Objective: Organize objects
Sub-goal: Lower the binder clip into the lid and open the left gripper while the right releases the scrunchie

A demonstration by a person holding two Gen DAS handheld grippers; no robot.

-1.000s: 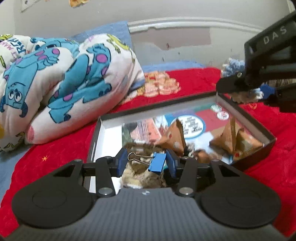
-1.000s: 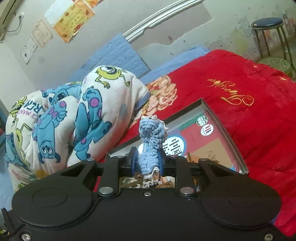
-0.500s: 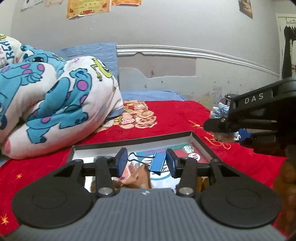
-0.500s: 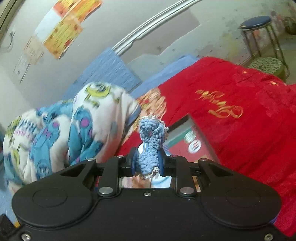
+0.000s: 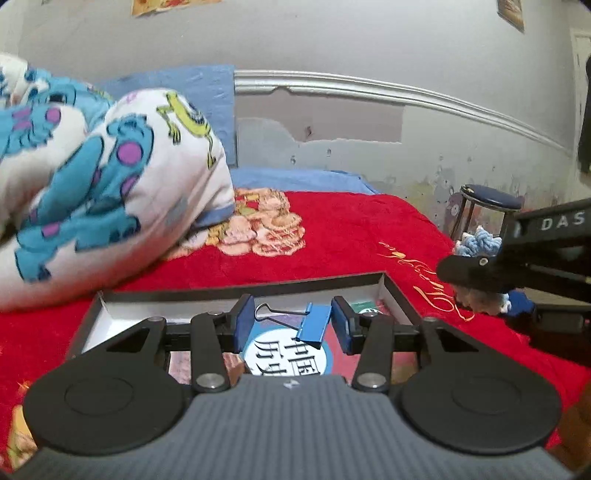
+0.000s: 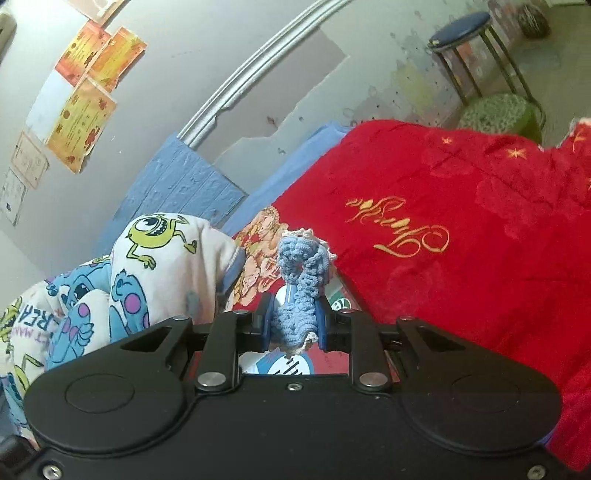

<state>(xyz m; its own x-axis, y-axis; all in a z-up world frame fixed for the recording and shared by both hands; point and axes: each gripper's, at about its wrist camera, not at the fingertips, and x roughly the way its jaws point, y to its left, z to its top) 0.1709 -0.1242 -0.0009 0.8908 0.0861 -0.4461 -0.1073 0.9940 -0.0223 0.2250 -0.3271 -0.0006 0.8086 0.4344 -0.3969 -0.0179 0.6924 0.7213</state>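
Observation:
My left gripper point(image 5: 291, 321) is shut on a blue binder clip point(image 5: 312, 326). The clip's wire handle touches the left pad and its blue body the right pad. It hangs over a shallow black box point(image 5: 236, 291) with a printed floor, which lies on the red blanket. My right gripper point(image 6: 293, 321) is shut on a light-blue crochet piece point(image 6: 301, 280) with a cream edge that sticks up past the fingertips. In the left wrist view the right gripper point(image 5: 480, 269) hangs past the box's right rim with the crochet piece point(image 5: 478, 245) in it.
A folded quilt with cartoon monsters point(image 5: 92, 206) lies left of the box. The red blanket point(image 5: 351, 229) spreads behind and to the right. A dark stool point(image 6: 461, 26) and a green round seat point(image 6: 495, 110) stand past the bed's far right edge.
Both views have tilted up, so the box sits lower in the picture and its brown contents are out of sight. In the left view the right gripper has drifted right. Both grips are unchanged.

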